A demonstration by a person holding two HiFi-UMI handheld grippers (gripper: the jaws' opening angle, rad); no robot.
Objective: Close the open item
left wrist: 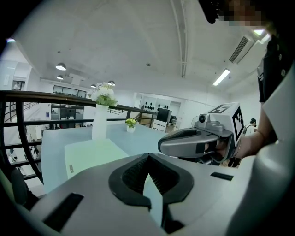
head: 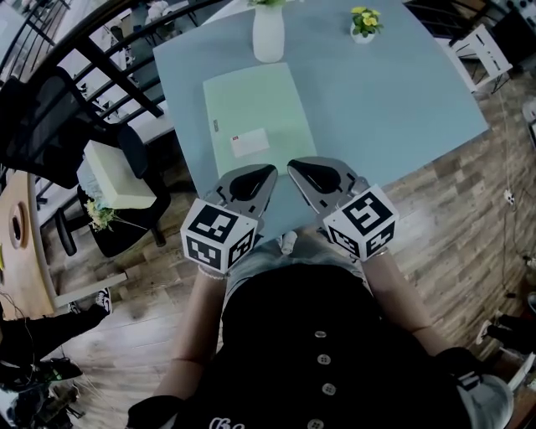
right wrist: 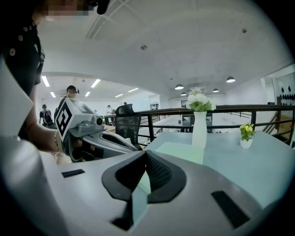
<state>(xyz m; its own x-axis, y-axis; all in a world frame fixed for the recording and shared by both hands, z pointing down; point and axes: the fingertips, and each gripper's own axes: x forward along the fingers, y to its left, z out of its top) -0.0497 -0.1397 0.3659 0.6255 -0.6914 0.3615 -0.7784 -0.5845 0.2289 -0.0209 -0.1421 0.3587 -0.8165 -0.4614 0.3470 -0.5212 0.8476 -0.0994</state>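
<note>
1. Head view: pale green folder lies flat on the blue table, upper centre of frame, white label at its near end. It reads as one flat sheet, no cover raised. White vase stands just beyond its far edge; small flower pot sits upper right, well apart.
2. Left gripper: jaws fully together, nothing between them. Its own view confirms this, with the pads meeting at the tip and only table surface showing through the gap behind them.
3. Right gripper: same, pinched closed and empty. The tips of the two grippers sit near each other at lower centre, over the table's near edge.
4. Neither gripper touches the folder. The left tip is just short of its near edge; the right is off to the side.
5. Progress, as a judgement: the folder looks already shut, so the closing step appears done. I cannot rule out that it is a single opened leaf lying flat. Otherwise little seems left beyond clearing the grippers away.
</note>
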